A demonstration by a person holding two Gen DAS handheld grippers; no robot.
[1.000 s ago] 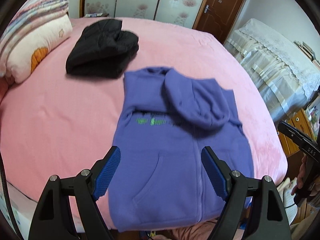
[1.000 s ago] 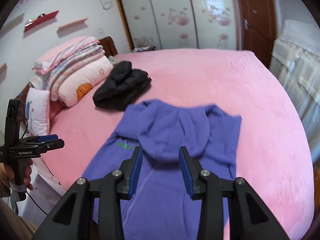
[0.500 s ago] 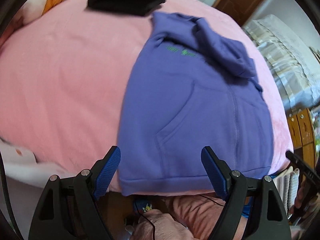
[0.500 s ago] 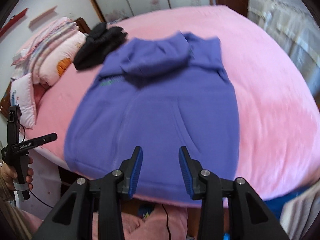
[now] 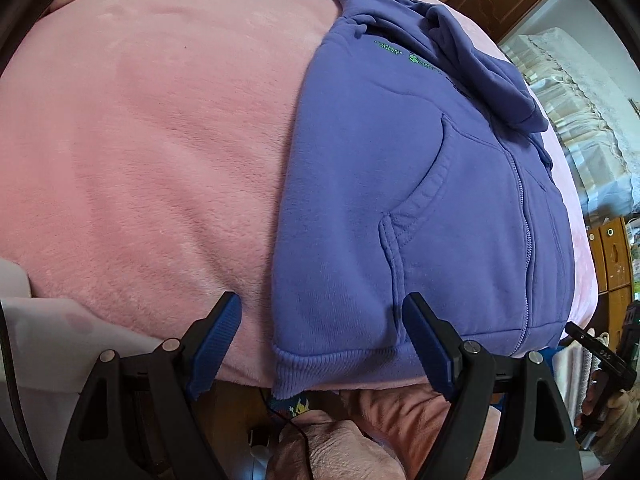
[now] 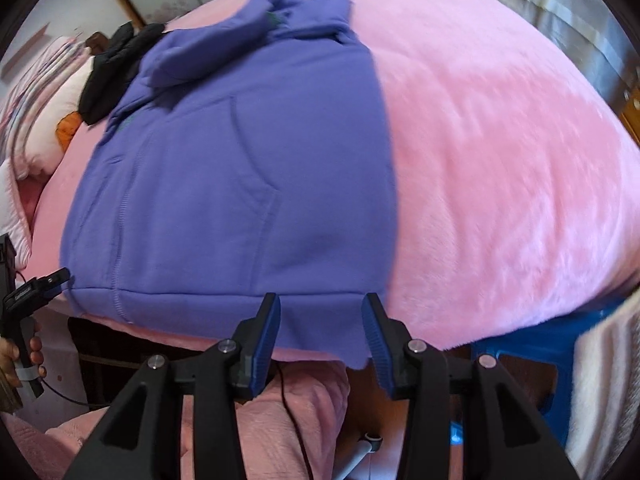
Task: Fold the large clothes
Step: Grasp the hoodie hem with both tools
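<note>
Now that both grippers have dropped to the pink bed's (image 5: 140, 152) 6 o'clock edge, the purple hoodie's (image 5: 440, 184) hem sits between them: left gripper (image 5: 324, 344) wide open, empty; right gripper (image 6: 320, 334) half-spread, opening, astride its corner, likely grasping next.

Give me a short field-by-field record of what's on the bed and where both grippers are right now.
surface: pink plush bed cover
garment: purple zip-up hooded sweatshirt, flat, front up, hood folded onto the chest
hem: ribbed band at the bed's near edge
other clothing: black folded garment beyond the hood
left gripper: open, astride the hem's left corner
right gripper: opening, hem's right corner between the fingers
</note>
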